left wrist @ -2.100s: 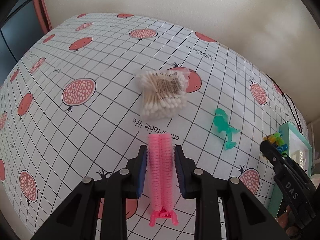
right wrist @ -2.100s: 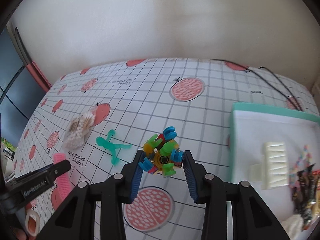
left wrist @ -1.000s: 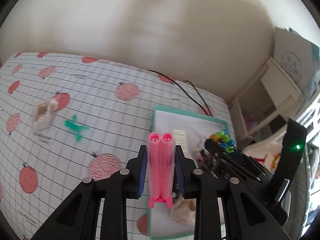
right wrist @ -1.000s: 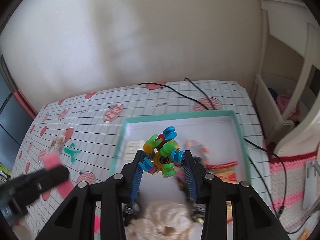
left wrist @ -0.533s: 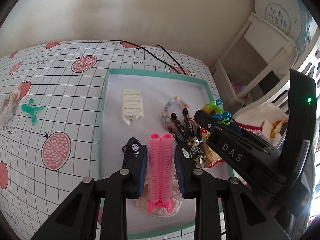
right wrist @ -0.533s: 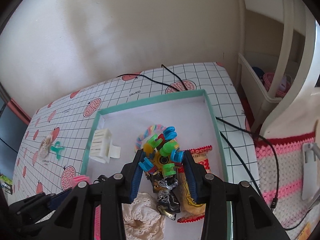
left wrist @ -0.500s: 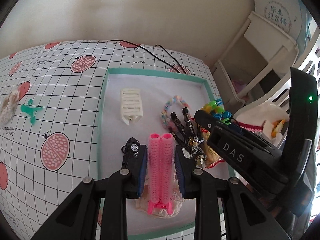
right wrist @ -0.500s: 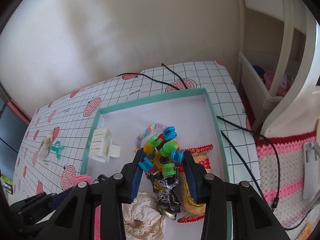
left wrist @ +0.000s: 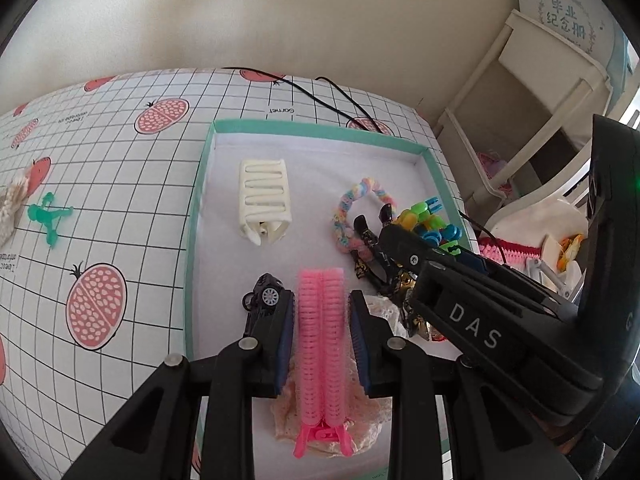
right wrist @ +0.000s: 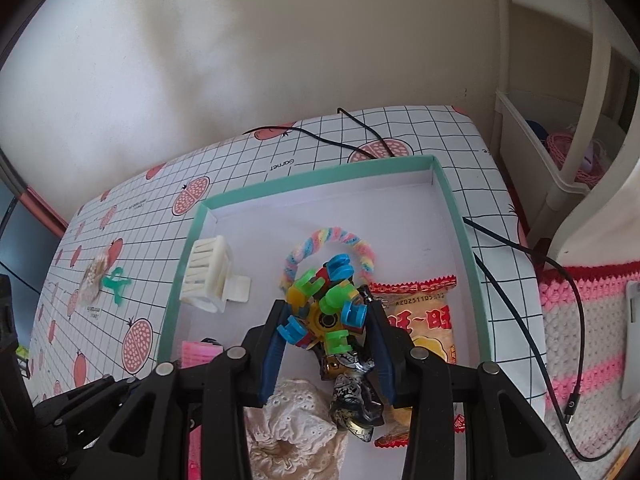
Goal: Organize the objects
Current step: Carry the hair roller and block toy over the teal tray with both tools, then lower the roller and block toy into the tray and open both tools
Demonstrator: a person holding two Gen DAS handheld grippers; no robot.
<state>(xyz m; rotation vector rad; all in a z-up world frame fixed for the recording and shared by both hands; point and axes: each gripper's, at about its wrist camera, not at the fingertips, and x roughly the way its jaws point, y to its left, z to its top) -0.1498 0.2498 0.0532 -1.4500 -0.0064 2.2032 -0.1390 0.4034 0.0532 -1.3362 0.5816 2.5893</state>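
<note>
My left gripper [left wrist: 321, 300] is shut on a pink double hair roller [left wrist: 321, 340], held low over the near part of a teal-rimmed white tray [left wrist: 320, 130]. A lace scrunchie [left wrist: 360, 428] lies under it, and a black toy car [left wrist: 266, 298] sits at its left finger. My right gripper [right wrist: 326, 316] is shut on a colourful snap-block toy [right wrist: 326, 300] above black-and-gold clips [right wrist: 352, 392] and a snack packet [right wrist: 424, 320]. That toy [left wrist: 428, 220] also shows in the left wrist view.
The tray also holds a cream hair claw [left wrist: 262, 196] and a rainbow loop [left wrist: 362, 192]. On the gridded cloth to the left lie a green plastic piece [left wrist: 48, 216] and a cotton swab bag [left wrist: 12, 204]. A black cable [right wrist: 520, 248] runs past the tray's right rim. A white shelf [left wrist: 540, 92] stands beyond.
Both grippers have carried their objects from over the cloth to above the tray and sunk lower. The tray's contents now loom larger. Neither grip has changed.
</note>
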